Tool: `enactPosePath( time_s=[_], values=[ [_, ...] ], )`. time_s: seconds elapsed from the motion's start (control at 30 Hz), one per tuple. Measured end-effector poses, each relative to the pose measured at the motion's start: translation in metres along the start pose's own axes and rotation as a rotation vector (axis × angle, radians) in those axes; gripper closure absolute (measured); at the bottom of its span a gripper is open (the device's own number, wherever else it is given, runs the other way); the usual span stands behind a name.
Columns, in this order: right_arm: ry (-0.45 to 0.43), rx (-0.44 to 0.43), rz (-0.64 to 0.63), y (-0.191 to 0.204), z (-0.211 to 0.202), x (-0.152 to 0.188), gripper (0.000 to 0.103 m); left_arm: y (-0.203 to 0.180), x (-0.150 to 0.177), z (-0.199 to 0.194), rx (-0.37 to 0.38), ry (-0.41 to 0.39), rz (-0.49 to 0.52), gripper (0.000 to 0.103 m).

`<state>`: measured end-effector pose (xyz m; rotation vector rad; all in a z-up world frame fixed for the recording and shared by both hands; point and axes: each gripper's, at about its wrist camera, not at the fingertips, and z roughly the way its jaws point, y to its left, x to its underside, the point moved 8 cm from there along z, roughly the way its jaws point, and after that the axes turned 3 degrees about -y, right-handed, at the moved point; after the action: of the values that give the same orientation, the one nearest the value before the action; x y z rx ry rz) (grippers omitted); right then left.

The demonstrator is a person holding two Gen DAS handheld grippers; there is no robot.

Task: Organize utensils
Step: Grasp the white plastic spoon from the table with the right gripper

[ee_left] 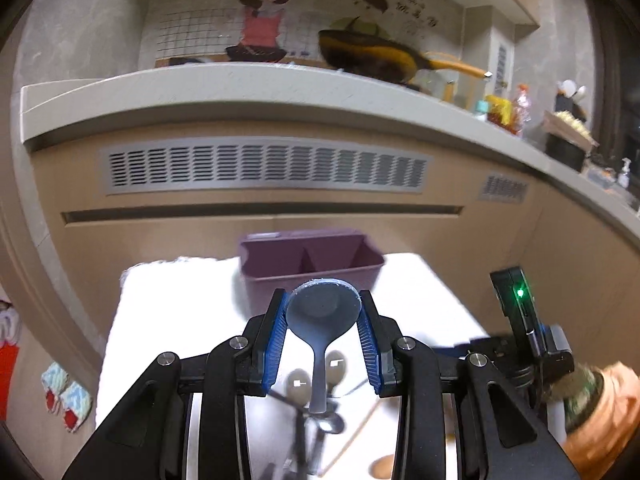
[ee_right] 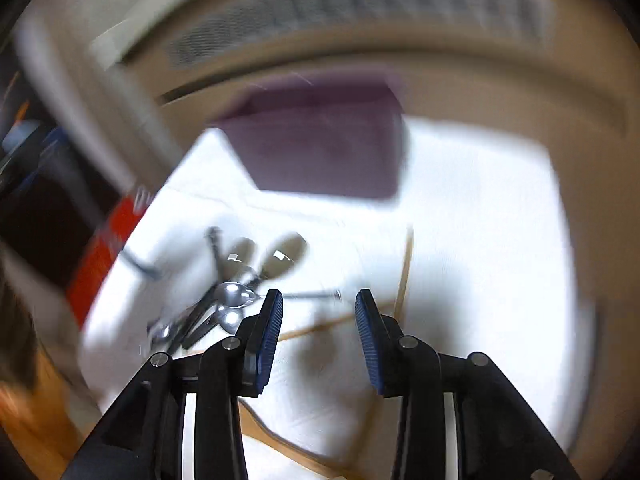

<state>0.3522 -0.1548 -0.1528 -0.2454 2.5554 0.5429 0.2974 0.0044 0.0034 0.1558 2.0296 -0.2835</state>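
In the left wrist view my left gripper (ee_left: 323, 297) is shut on a grey-blue spoon (ee_left: 320, 320). Its blue pads press the two sides of the bowl, and the handle hangs down toward the table. Just beyond stands a purple bin (ee_left: 276, 270) with two compartments, nothing visible inside. Below the spoon, several metal spoons (ee_left: 335, 364) and wooden chopsticks (ee_left: 356, 436) lie on a white cloth (ee_left: 168, 320). The right wrist view is blurred. My right gripper (ee_right: 319, 308) is open above the cloth with nothing between its fingers. The spoon pile (ee_right: 244, 280) is to its left, the chopsticks (ee_right: 405, 276) to its right, and the purple bin (ee_right: 320, 152) ahead.
A beige cabinet front with a grey vent (ee_left: 264, 168) rises behind the cloth-covered table, under a countertop holding a pan (ee_left: 368, 56) and bottles. A black housing with a green light (ee_left: 518, 308) and an orange sleeve (ee_left: 604, 412) sit at the right edge.
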Motion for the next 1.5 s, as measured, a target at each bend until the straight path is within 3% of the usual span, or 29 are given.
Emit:
enactPosePath(
  time_s=[0.07,0.23,0.43,0.53,0.8,0.9,0.93,0.97,1.0,1.3,1.5],
  values=[
    [0.005,0.008,0.094,-0.003,0.017,0.003,0.067,0.008,0.008,0.009,-0.032,0.0,0.004,0.068],
    [0.004,0.114,0.166,0.003,0.044,-0.005,0.067,0.03,0.02,0.019,-0.062,-0.022,-0.028,0.068],
    [-0.056,0.26,0.118,0.0,0.065,-0.02,0.063,0.047,0.032,0.03,-0.032,-0.011,-0.089,0.068],
    [-0.074,0.295,0.102,0.003,0.07,-0.027,0.056,0.05,0.036,0.034,-0.022,-0.004,-0.101,0.068],
    [-0.092,0.38,0.02,0.011,0.071,-0.016,0.056,0.052,0.038,0.034,-0.022,0.0,-0.105,0.068],
    [-0.098,0.389,-0.001,0.011,0.069,-0.013,0.057,0.048,0.038,0.033,-0.026,0.003,-0.093,0.068],
    [-0.098,0.386,-0.028,0.014,0.069,-0.012,0.065,0.047,0.037,0.032,-0.028,0.003,-0.09,0.068],
    [-0.098,0.38,-0.045,0.017,0.067,-0.011,0.079,0.046,0.037,0.031,-0.03,0.004,-0.088,0.068],
    [-0.096,0.355,-0.052,0.019,0.065,-0.01,0.083,0.046,0.037,0.03,-0.031,0.006,-0.086,0.068],
    [-0.226,0.211,-0.122,0.033,0.004,-0.019,0.083,0.039,0.032,0.017,-0.04,0.011,-0.08,0.068],
    [-0.367,0.195,-0.203,0.056,-0.054,-0.03,0.083,0.02,0.026,0.013,-0.028,0.011,-0.052,0.068]
  ],
)
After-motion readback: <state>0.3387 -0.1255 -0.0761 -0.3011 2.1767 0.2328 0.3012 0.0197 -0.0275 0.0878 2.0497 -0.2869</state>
